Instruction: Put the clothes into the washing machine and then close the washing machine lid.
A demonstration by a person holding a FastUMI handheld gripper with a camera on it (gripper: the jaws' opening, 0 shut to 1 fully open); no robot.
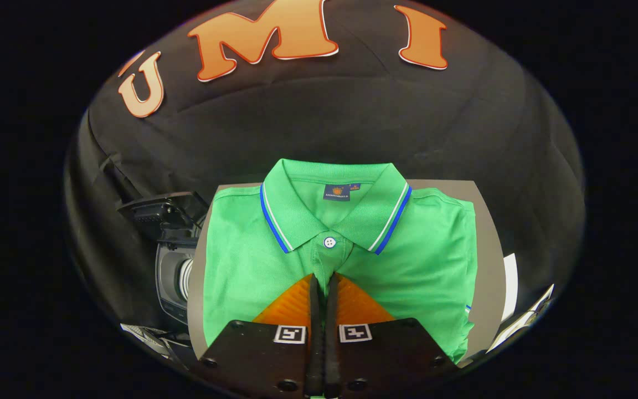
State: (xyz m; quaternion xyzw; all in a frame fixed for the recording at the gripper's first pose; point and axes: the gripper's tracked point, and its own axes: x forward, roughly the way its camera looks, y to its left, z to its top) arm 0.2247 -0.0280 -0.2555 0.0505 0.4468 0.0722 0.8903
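The gripper [323, 280] hangs over the green polo shirt [407, 260], fingers clenched together with nothing visibly pinched, tips just short of the collar button [329, 242]; the folded shirt covers the grey table [488, 249], collar towards the far edge

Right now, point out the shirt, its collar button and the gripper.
shirt [418, 260]: gripper view, on the folded chest panel.
collar button [329, 242]: gripper view, on the button's face.
gripper [323, 280]: gripper view, between the tips of its closed jaws, over the shirt's placket.
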